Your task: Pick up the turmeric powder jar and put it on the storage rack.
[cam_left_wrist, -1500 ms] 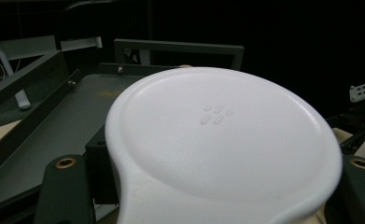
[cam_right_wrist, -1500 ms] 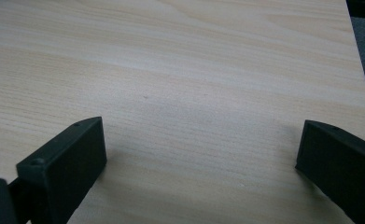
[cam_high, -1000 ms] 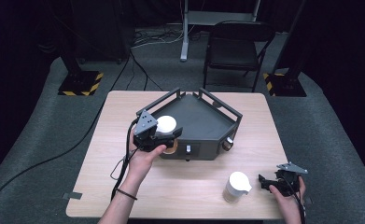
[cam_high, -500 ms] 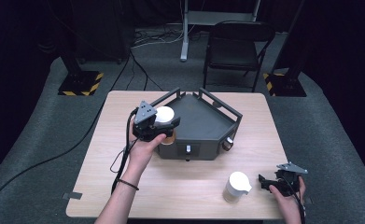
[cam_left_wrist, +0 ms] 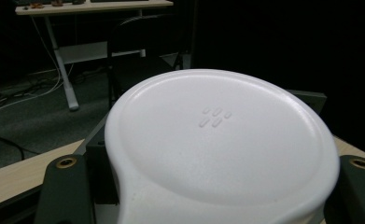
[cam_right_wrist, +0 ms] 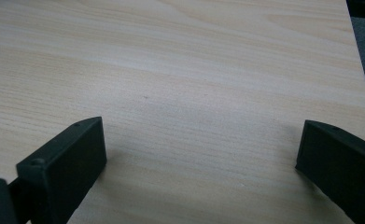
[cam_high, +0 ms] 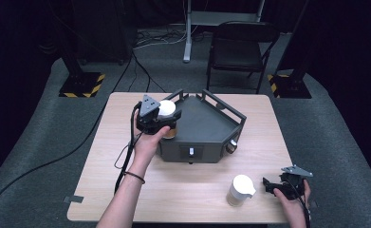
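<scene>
Leftmost, the left gripper (cam_high: 163, 118) is clamped on a white-lidded paper cup (cam_high: 167, 110) with a tan body, held at the near left corner of the dark grey angular tray (cam_high: 207, 126) with raised rails. From above, the gripper's body and the person's hand cover most of the cup, so just the lid and a strip of tan side show. In the left gripper view the round white plastic lid (cam_left_wrist: 217, 144) is cut off at the bottom edge, and the jaws' tips are hidden beside it.

Further right, a second white-lidded cup (cam_high: 240, 190) stands on the pale wooden table (cam_high: 183, 190) near its front edge. Just beside it, apart from it, the right gripper (cam_high: 272, 186) rests low at the table's near right corner, its jaws spread wide with nothing but bare wood between them in its own view.
</scene>
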`<act>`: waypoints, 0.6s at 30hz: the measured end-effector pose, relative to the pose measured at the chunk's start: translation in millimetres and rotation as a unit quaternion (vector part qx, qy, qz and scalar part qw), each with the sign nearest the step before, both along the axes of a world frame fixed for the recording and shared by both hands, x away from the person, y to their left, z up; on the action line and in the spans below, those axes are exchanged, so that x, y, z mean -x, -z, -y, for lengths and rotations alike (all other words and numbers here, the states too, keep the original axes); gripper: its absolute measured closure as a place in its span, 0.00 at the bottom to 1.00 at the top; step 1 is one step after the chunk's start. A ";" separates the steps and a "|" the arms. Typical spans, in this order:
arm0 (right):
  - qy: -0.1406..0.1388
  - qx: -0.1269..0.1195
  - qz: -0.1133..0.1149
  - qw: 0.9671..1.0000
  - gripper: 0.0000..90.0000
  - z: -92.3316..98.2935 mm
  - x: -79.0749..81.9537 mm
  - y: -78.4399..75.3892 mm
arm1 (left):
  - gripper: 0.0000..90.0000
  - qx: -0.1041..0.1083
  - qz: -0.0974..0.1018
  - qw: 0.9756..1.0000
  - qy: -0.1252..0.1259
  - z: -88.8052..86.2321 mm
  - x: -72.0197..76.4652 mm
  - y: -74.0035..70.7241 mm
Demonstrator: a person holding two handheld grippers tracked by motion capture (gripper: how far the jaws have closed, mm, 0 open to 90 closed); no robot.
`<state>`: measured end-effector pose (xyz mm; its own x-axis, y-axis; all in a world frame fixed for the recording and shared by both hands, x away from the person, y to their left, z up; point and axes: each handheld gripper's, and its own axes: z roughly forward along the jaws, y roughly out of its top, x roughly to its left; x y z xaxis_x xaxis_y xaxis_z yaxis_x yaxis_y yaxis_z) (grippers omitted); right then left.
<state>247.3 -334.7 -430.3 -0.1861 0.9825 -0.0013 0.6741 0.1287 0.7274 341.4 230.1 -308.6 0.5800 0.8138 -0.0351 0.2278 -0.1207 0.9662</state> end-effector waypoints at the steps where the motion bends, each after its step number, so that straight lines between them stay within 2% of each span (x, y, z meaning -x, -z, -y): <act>1: 0.000 0.000 0.000 1.000 0.00 0.0 0.0 0.0 | 0.34 -0.002 -0.003 1.000 0.000 0.5 -2.2 -0.6; 8: 0.000 0.000 0.000 1.000 0.00 0.0 0.0 0.0 | 0.34 -0.012 -0.017 1.000 -0.008 5.7 -10.4 -0.3; 11: 0.000 0.000 0.000 1.000 0.00 0.0 0.0 0.0 | 0.34 -0.009 -0.024 1.000 -0.009 6.4 -12.5 1.7; 16: 0.000 0.000 0.000 1.000 0.00 0.0 -0.1 0.0 | 0.34 -0.017 -0.038 0.999 -0.011 8.6 -16.2 3.6; 18: 0.000 0.000 0.000 1.000 0.00 0.0 -0.1 0.0 | 0.34 -0.013 -0.038 0.999 -0.012 7.8 -16.6 5.2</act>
<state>247.4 -334.7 -430.3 -0.1866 0.9824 -0.0016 0.6742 0.1292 0.7272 358.0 222.3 -313.8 0.5574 0.8283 -0.0561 0.3028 -0.1400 0.9427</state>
